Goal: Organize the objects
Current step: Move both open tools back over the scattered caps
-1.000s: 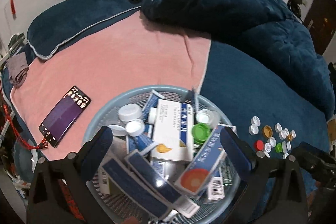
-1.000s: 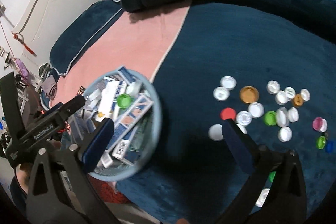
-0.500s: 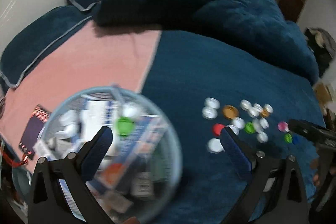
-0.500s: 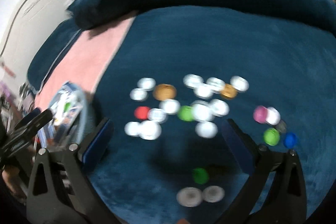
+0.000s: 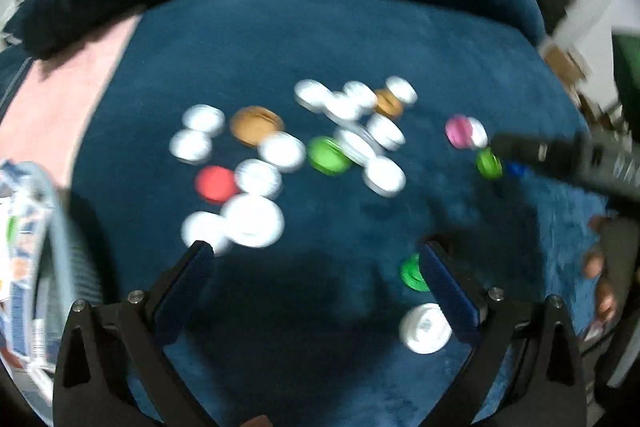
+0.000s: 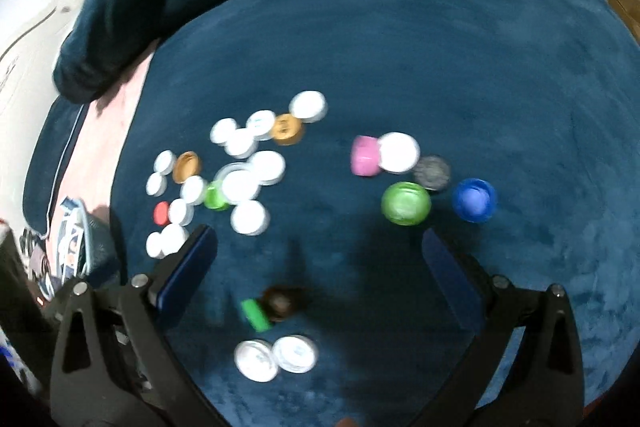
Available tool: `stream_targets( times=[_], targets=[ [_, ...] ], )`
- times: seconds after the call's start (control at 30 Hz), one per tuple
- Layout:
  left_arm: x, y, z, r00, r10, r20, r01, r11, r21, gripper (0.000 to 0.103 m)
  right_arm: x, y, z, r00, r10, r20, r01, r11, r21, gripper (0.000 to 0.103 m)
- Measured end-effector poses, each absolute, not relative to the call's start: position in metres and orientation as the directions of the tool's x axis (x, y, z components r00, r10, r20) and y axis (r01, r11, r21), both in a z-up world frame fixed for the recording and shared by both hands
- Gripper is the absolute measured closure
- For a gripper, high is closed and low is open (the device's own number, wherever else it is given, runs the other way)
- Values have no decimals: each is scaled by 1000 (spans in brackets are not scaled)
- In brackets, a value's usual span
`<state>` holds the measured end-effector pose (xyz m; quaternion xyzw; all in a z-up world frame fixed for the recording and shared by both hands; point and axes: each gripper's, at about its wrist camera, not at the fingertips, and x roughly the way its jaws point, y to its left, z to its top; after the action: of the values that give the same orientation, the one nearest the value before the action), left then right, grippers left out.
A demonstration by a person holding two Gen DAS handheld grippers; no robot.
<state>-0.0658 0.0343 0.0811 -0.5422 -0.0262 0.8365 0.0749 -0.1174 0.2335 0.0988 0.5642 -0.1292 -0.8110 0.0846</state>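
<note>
The dark blue blanket (image 6: 440,47) fills both views and serves as the landmark. At its left edge, where a pink cover (image 5: 52,99) begins, sits the pale blue basket (image 5: 68,227), already packed with boxes. Spread across the blanket's middle lies the main scatter of bottle caps (image 6: 240,179), mostly white, with a red cap (image 5: 216,183), a brown cap (image 5: 256,125) and a light green cap (image 5: 328,155) among them. Further right on the blanket is a smaller group: a pink cap (image 6: 365,155), a green cap (image 6: 406,203) and a blue cap (image 6: 474,200). Nearest the blanket's front edge lie two white caps (image 6: 276,359) and a small green cap (image 6: 256,314).

The left gripper (image 5: 316,261) hangs over the blanket with its jaws wide apart and nothing between them; the right gripper (image 6: 320,251) is likewise spread and empty. The caps are round, so no long axis governs the approach. The main scatter lies ahead and to the left of the left gripper, towards the basket, so that hand seems nearer to it, while the green cap and the blue cap sit just ahead of the right gripper's right jaw. Both views are motion-blurred.
</note>
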Motion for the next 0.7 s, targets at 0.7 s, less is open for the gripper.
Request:
stream_targets(
  times=[0.7],
  targets=[
    [-63, 48, 24, -323, 96, -942, -19, -995, -95, 8, -97, 244, 72, -278, -284, -918, 75, -959, 274, 0]
  ],
)
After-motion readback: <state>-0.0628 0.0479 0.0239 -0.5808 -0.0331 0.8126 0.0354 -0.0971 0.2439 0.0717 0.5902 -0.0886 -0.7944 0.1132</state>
